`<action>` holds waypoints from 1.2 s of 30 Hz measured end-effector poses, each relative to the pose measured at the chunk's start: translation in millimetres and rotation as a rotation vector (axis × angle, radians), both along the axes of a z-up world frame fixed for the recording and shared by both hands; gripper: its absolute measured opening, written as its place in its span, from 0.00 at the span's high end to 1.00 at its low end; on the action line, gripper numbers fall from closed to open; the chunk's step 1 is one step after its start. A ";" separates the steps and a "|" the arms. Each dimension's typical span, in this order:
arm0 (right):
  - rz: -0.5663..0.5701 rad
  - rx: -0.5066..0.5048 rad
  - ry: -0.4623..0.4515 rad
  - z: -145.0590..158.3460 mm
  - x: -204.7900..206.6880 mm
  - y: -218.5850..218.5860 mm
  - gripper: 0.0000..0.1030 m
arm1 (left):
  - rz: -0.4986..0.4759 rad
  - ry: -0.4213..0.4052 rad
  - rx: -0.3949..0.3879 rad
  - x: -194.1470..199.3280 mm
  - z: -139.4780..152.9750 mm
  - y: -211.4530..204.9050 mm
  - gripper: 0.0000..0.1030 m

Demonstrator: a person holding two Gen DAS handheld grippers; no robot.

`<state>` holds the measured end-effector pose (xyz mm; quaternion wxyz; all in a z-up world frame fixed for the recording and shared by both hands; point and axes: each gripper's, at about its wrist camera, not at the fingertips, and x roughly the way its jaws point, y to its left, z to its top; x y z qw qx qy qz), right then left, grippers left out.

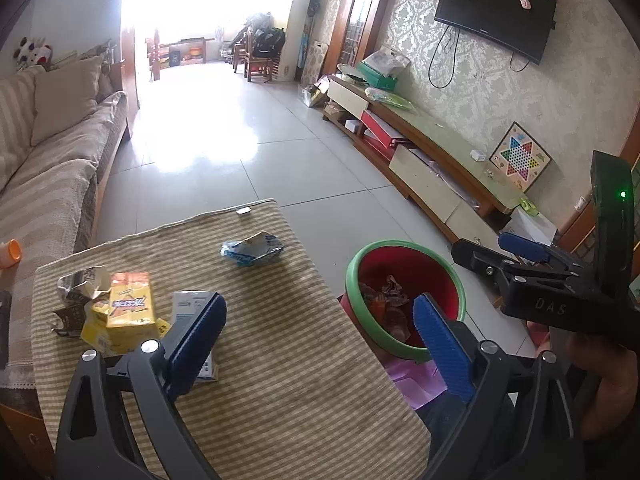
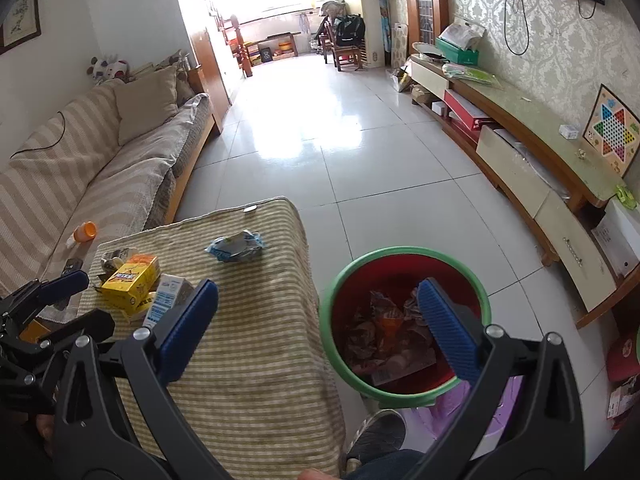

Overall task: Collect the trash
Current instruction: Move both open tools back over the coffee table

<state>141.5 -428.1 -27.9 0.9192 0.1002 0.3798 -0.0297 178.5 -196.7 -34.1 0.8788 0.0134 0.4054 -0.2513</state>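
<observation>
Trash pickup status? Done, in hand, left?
Done: crumpled wrappers already lie in the red bin. In hand: nothing; the left gripper and right gripper are both open and empty. Left on the striped table: the blue-white wrapper, the yellow box, the white carton and torn scraps.

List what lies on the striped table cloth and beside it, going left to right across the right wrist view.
Yellow carton → white and blue milk carton → crumpled blue and white wrapper → red trash bin with a green rim, standing on the floor off the table's right edge, with crumpled trash already in it.
</observation>
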 end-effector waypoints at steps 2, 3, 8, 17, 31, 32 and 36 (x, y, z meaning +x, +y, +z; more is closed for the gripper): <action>0.018 -0.005 0.000 2.3 0.9 14.8 0.04 | 0.026 -0.009 -0.009 -3.8 3.7 18.6 0.10; 0.022 -0.008 -0.002 3.4 1.3 21.2 0.04 | 0.037 -0.010 -0.014 -4.9 4.6 26.5 0.10; 0.065 -0.024 -0.003 7.3 6.0 58.5 0.04 | 0.109 -0.008 -0.038 -11.5 3.3 75.4 0.10; 0.165 -0.033 0.010 -1.2 17.0 126.7 0.04 | 0.263 0.010 -0.025 -18.3 -6.6 160.0 0.08; 0.260 -0.046 0.084 -34.5 48.8 184.7 0.04 | 0.377 0.081 -0.060 3.2 -41.2 219.9 0.08; 0.260 -0.046 0.092 -38.5 50.5 185.6 0.04 | 0.370 0.084 -0.061 6.8 -42.2 218.2 0.08; 0.259 -0.045 0.124 -55.9 54.6 179.7 0.04 | 0.340 0.105 -0.068 32.2 -50.6 200.4 0.08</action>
